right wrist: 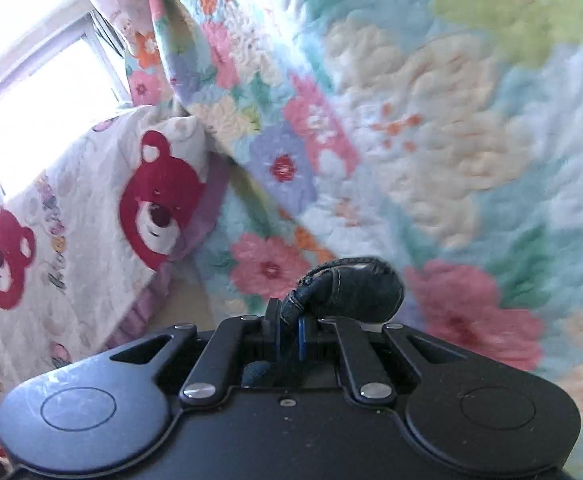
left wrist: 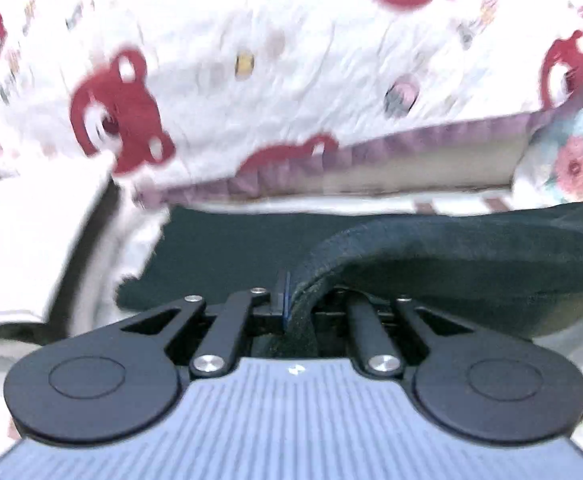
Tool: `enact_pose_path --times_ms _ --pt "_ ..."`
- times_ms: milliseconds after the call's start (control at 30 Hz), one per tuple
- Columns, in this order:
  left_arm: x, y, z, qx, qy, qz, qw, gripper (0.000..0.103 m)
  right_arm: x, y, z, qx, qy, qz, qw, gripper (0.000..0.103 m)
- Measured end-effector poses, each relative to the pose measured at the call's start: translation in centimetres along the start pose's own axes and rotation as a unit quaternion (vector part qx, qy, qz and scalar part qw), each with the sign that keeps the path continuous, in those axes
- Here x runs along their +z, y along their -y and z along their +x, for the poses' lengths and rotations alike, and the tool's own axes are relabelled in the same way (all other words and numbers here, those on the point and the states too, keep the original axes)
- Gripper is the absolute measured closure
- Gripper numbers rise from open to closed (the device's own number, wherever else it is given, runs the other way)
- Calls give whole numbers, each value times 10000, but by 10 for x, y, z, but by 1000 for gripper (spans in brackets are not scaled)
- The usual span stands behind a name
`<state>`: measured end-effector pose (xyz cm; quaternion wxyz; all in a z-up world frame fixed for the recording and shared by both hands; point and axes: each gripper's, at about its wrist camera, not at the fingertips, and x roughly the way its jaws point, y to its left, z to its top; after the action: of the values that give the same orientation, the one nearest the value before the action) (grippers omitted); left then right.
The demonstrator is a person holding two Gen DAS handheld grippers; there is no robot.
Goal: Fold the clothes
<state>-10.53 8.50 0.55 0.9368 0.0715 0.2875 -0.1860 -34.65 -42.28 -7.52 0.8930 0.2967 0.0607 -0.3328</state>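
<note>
Pinched tight in the left gripper (left wrist: 291, 304): the thick stitched edge of the dark jeans (left wrist: 431, 248), with both fingers squeezed together on it. Pinched tight in the right gripper (right wrist: 289, 332) too: a small bunched lump of the same dark cloth, poking up past the fingers (right wrist: 302, 338) like a little ball. So, both ends held, and no gap at either pair of fingers. Out past the left fingers, most of the jeans lying flat and low, one hem curling up in a hump toward the grip. Farther out on that side, a white blanket with red bears (left wrist: 219, 64), its purple frill just beyond the far edge of the jeans. Out past the right fingers, only a flowery quilt (right wrist: 431, 128) filling the view, the bear blanket off to the left, and a bright window (right wrist: 39, 108) in the far corner. Both views blurry, so likely mid-swing. Best way from here, probably: keep both pinches firm, lift both ends level, pull gently apart so the cloth goes smooth, then carry the held edge over and lay it down flat on the rest. Slow hands, or the lump in the right grip may slip out. Watch the bear blanket's frill so that none gets dragged along.
</note>
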Motion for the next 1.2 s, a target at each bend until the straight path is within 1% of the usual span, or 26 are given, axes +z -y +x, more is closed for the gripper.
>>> enact_pose_path --times_ms 67,133,200,300,467,533,600,667,733,800,833,900,1000,1100,1200 --pt "-7 3 -9 -65 -50 80 9999 96 -5 9 -3 -121 -112 6 9999 94" --pt "-13 6 -8 -156 -126 156 9997 96 -11 17 3 -186 -215 194 9994 94" --pt "-17 12 -2 -146 -153 219 9995 96 -17 20 13 -131 -225 491 9985 93" --pt "-16 17 5 -45 -99 214 9997 96 -16 12 26 8 -158 651 9978 93" --pt "12 2 -1 219 355 -17 9991 96 8 -10 44 225 -24 564 9982 93" --pt "31 -3 12 292 467 50 9985 96 20 -18 54 336 -3 553 9979 93" --pt "51 -8 27 357 566 145 9977 96 34 -32 77 418 -133 509 9977 93" --pt "70 -8 58 409 531 360 9971 96 44 -53 113 267 -380 288 9985 93" --pt "83 1 101 581 420 723 9948 96 53 -74 152 91 -645 51 9979 93" --pt "92 13 147 755 266 1090 9908 96 57 -96 198 -226 -983 -206 9947 93" --pt "91 20 169 786 137 1190 9897 96 55 -105 221 -419 -1101 -375 9923 93" --pt "86 25 213 772 -196 1243 9890 96 47 -120 266 -775 -1311 -764 9854 93" --pt "76 25 260 707 -595 1273 9876 96 26 -131 324 -1113 -1744 -1444 9676 92" --pt "67 30 291 671 -885 1465 9829 96 8 -128 355 -1171 -2147 -1541 9573 89" --pt "64 29 309 627 -1029 1546 9806 95 -3 -125 367 -1145 -2372 -1809 9476 89"
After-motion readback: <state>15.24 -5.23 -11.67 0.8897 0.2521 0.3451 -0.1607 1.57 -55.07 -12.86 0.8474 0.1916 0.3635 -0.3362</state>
